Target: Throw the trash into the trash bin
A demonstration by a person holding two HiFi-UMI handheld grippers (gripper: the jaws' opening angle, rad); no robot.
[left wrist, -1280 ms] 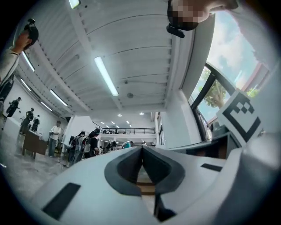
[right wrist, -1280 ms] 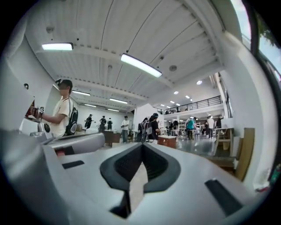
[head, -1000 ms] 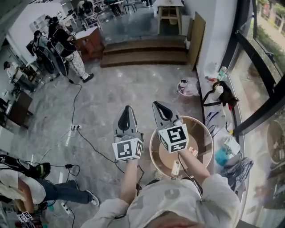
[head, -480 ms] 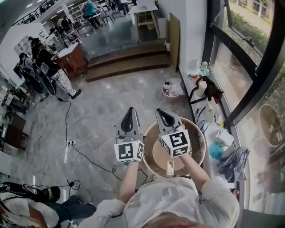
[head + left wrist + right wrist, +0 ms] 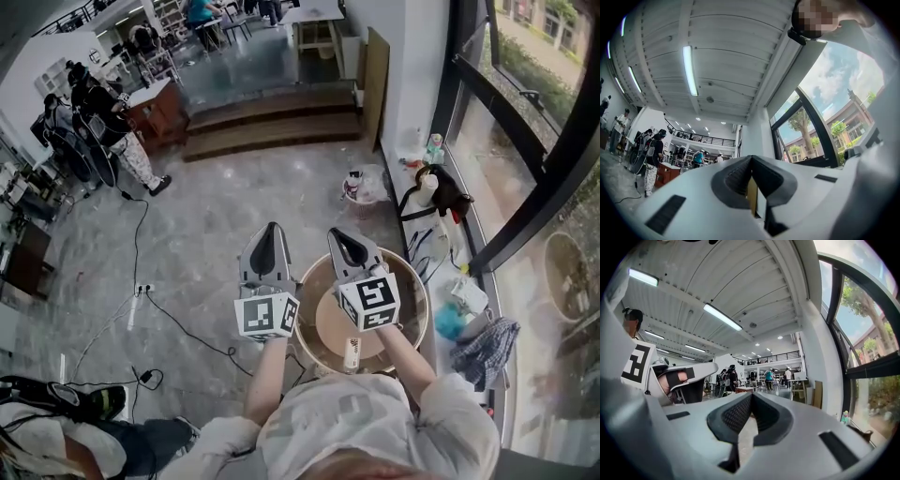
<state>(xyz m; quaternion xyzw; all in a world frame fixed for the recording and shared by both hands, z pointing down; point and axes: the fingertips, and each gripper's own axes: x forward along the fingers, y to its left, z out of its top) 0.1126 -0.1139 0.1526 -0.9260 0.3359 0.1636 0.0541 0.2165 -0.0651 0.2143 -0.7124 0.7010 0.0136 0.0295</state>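
Observation:
A round tan trash bin [image 5: 412,286] stands on the floor right below me, with a small white piece [image 5: 352,354] lying inside. My right gripper [image 5: 334,232] hangs over the bin's left half, its jaws shut with nothing between them [image 5: 751,394]. Just outside the bin's left rim, over bare floor, my left gripper [image 5: 270,228] is also shut and empty [image 5: 751,158]. The two point the same way, side by side. In the right gripper view, the left gripper [image 5: 677,376] shows at the left edge.
A white bucket with a bag [image 5: 354,186] stands ahead near the wall. Wooden steps [image 5: 272,131] lie further on. The window ledge [image 5: 441,197] at the right holds a dark bag and bottles. Cables [image 5: 178,309] cross the floor; people [image 5: 112,122] stand at far left.
My view has swung, so the steps and the window have shifted in the frame. Both grippers have drifted a little across the floor together. Their jaws stay shut.

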